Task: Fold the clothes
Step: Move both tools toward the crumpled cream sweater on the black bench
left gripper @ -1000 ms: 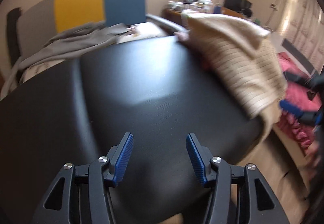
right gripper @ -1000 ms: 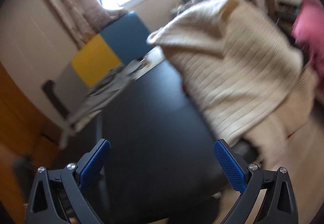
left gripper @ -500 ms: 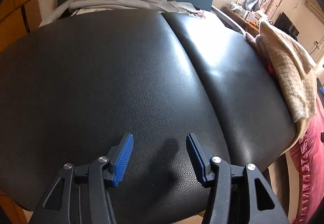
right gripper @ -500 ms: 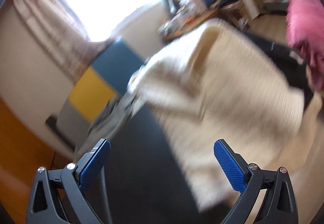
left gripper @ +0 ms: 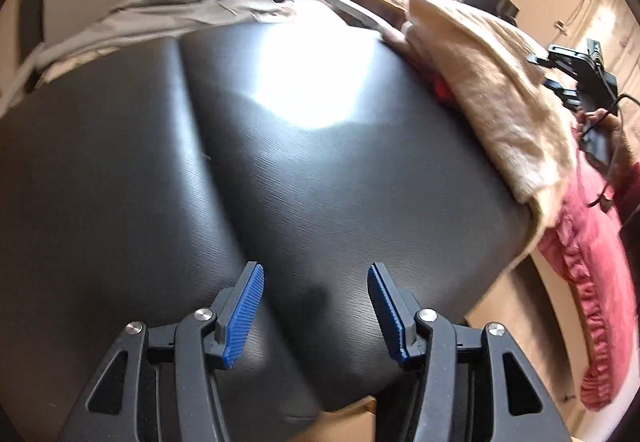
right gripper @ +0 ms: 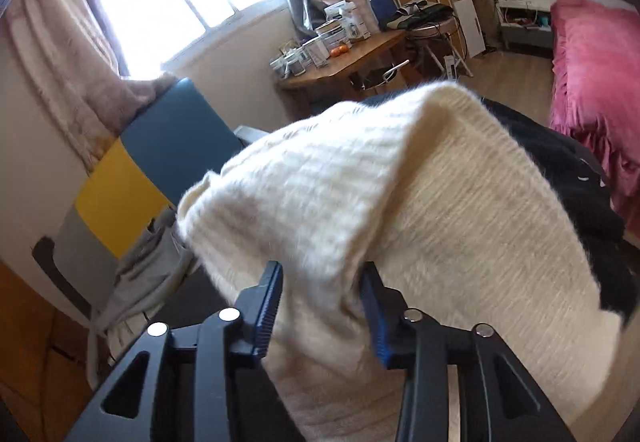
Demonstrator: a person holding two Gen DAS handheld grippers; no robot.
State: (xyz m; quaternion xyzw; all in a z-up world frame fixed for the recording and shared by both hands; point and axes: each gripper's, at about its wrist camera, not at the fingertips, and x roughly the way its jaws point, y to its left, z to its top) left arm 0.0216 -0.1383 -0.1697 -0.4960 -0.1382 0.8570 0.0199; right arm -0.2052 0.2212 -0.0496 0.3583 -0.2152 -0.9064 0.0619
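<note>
Two tools are showing. The right tool (right gripper: 320, 306) is closing its jaws around a fold of the cream sweater (right gripper: 460, 202), which is lying heaped at the right edge of the black padded tabletop (left gripper: 280, 162). The left tool (left gripper: 316, 306) is hovering open and empty above the tabletop's near edge.

A black padded table (left gripper: 328, 178) with a seam down its middle — mostly bare. A cream knit sweater (left gripper: 500, 90) drapes over its right edge, and grey clothes (left gripper: 168, 18) lie along the far edge.
</note>
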